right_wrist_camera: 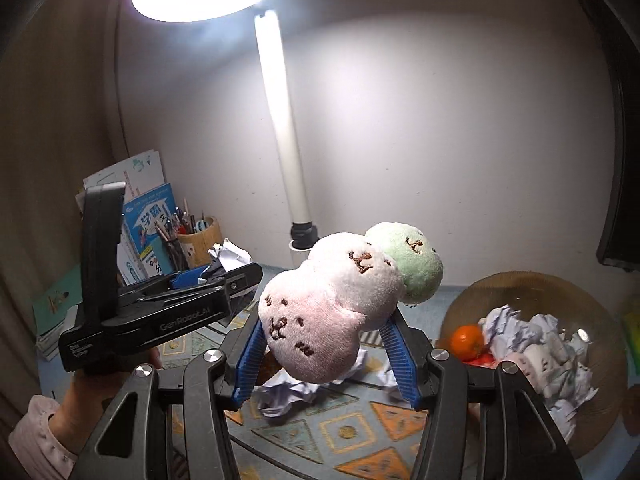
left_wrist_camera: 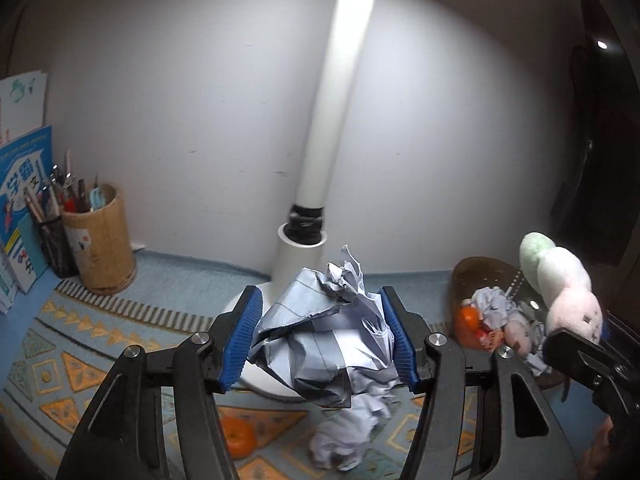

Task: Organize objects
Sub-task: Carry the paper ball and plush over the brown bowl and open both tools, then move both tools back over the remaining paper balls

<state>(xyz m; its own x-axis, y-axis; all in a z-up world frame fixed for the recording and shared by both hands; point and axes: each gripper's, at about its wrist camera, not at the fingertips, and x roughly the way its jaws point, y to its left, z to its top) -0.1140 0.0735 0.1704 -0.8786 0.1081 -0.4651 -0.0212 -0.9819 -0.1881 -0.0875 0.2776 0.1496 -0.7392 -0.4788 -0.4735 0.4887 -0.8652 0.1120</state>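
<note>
In the left wrist view my left gripper (left_wrist_camera: pixel 322 340) is shut on a crumpled ball of lined paper (left_wrist_camera: pixel 324 332), its blue pads pressing both sides, held above the patterned mat (left_wrist_camera: pixel 80 364). My right gripper (right_wrist_camera: pixel 324 352) is shut on a plush toy (right_wrist_camera: pixel 332 304) made of pink, white and green balls, also lifted off the mat. Each view shows the other tool: the right gripper (left_wrist_camera: pixel 580 332) with the plush toy (left_wrist_camera: pixel 560 280) at the right, the left gripper (right_wrist_camera: pixel 236 272) with its paper (right_wrist_camera: pixel 230 256) at the left. A brown bowl (right_wrist_camera: pixel 600 320) holds an orange (right_wrist_camera: pixel 467 341) and crumpled paper (right_wrist_camera: pixel 532 344).
More crumpled paper (left_wrist_camera: pixel 344 444) and a loose orange (left_wrist_camera: pixel 238 438) lie on the mat. A white lamp pole (left_wrist_camera: pixel 336 120) rises from its base against the back wall. Pen holders (left_wrist_camera: pixel 100 240) and books (left_wrist_camera: pixel 24 200) stand at the back left. A hand (right_wrist_camera: pixel 92 396) holds the left tool.
</note>
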